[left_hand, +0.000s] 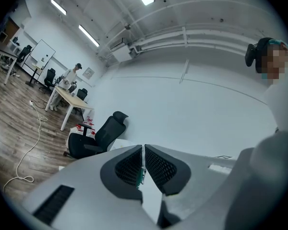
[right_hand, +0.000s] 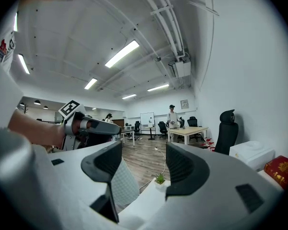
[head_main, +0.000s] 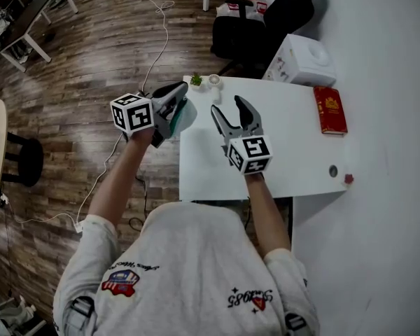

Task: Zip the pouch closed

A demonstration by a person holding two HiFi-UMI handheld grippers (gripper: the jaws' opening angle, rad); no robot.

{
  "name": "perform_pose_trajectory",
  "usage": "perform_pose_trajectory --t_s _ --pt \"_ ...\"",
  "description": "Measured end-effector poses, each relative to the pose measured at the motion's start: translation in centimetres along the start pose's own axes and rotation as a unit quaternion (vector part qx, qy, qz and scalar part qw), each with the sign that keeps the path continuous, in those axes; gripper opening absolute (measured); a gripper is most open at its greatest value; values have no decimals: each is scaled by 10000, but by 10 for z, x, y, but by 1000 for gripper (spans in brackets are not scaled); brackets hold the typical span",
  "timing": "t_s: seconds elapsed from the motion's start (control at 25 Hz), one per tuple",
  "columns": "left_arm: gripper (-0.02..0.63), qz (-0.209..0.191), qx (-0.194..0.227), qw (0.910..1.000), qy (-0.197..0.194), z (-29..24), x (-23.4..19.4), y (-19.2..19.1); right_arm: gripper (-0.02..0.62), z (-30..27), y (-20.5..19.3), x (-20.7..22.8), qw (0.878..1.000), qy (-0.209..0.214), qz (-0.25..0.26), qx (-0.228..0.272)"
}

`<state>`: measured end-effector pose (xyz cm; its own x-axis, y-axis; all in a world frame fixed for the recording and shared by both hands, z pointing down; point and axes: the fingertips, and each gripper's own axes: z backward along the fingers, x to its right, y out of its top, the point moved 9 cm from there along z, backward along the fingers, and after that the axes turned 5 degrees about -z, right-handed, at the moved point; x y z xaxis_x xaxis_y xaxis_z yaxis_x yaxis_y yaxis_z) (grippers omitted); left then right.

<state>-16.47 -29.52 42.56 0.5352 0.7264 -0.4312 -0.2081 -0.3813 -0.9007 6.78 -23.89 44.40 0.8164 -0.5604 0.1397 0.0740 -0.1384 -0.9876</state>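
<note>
We steady the pouch [head_main: 187, 116], pinched in the left tongs [head_main: 176, 93] at 10 o'clock; right tongs [head_main: 228, 106] gape, ready to zip.

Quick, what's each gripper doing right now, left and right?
Left gripper: closed, pinching a thin edge of the pouch.
Right gripper: open, gripping nothing.

Both arms reach forward, level — left gripper [head_main: 180, 91] clamped on the pouch [head_main: 187, 117], right gripper [head_main: 227, 105] jaws wide apart.
</note>
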Motion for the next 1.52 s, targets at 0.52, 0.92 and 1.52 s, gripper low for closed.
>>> perform_pose_trajectory --t_s 0.52,0.92,1.52 --pt "17 248 149 9993 -234 1 13 2 256 -30 5 -47 9978 522 395 -67" --pt "17 335 179 9982 -457 -8 23 -2 175 -37 -3 -68 9960 570 656 -207" --pt "17 365 16 9981 -503 -17 22 -10 43 -40 -8 -61 9957 475 630 -493"
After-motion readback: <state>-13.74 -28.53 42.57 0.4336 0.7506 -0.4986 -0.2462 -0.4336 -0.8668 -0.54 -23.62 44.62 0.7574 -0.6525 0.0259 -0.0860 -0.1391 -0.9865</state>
